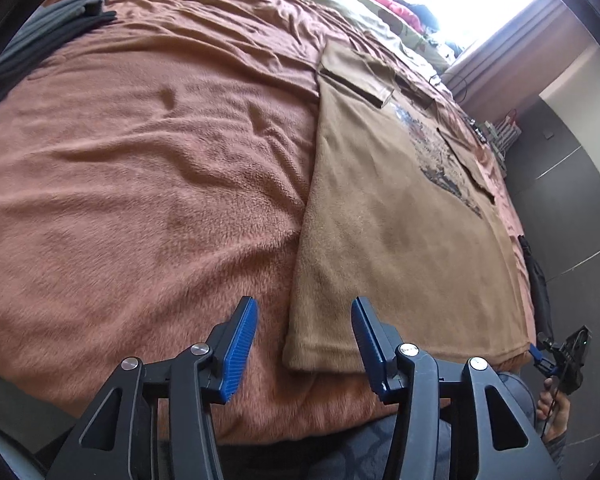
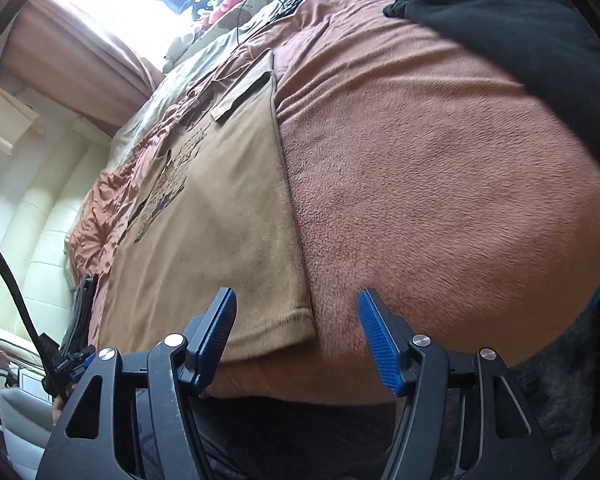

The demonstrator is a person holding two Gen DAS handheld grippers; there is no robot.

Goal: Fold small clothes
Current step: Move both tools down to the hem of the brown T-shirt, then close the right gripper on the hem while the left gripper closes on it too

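Tan shirt (image 1: 400, 216) flat on rust bed blanket (image 1: 148, 184), sleeves folded in, dark print showing. Left tool (image 1: 304, 344) and right tool (image 2: 296, 336) both spread, straddling hem corners, pinching nothing.

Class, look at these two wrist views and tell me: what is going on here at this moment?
A person is folding a tan T-shirt laid flat on a bed's rust-brown blanket, with both sleeves already folded in over the body. Each hand holds a gripper. The left gripper and the right gripper each hang over one bottom corner of the shirt, jaws open around the hem, pads not yet pressing the cloth. Nothing is gripped. Other dark clothes lie farther off on the bed.
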